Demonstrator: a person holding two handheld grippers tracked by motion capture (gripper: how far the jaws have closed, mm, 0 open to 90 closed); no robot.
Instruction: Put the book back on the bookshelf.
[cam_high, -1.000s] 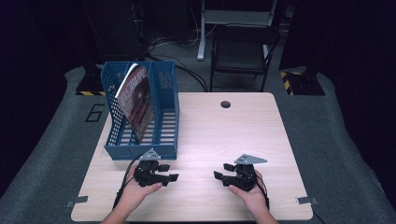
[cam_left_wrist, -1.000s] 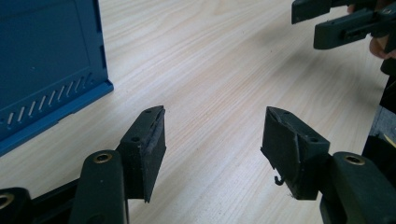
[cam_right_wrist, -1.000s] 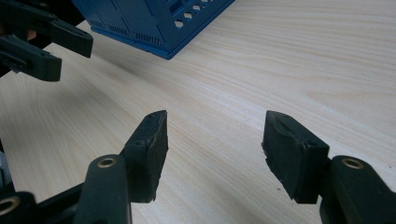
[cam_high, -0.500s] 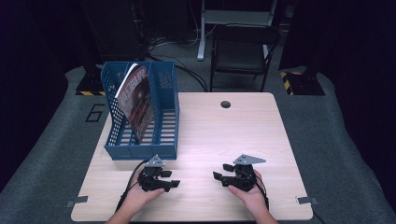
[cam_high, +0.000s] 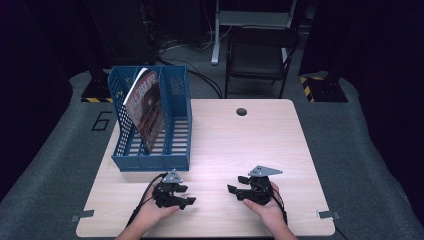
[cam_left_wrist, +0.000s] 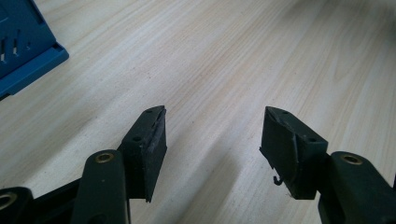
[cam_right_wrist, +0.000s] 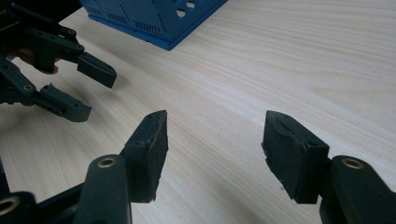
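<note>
My left gripper (cam_high: 186, 195) rests low on the wooden table (cam_high: 240, 145) near its front edge, held by a hand, its jaws open and empty. In the left gripper view its jaws (cam_left_wrist: 212, 135) stand apart over bare wood. To its right my right gripper (cam_high: 234, 184) sits in the other hand, pointing left, also open with nothing between the jaws (cam_right_wrist: 215, 140). The right gripper view catches the left gripper (cam_right_wrist: 91, 91) at upper left. A blue file rack (cam_high: 150, 120) stands at the table's left, holding a magazine (cam_high: 146, 107) that leans in a slot.
A round cable hole (cam_high: 241, 111) lies near the table's far edge. A dark chair (cam_high: 260, 55) stands beyond the table. The rack's blue base corner (cam_left_wrist: 28, 60) lies just left of the left gripper. Metal brackets (cam_high: 80, 216) sit at the front corners.
The left hand and its gripper have sunk toward the table and slid slightly nearer the front edge. The right gripper has kept still.
</note>
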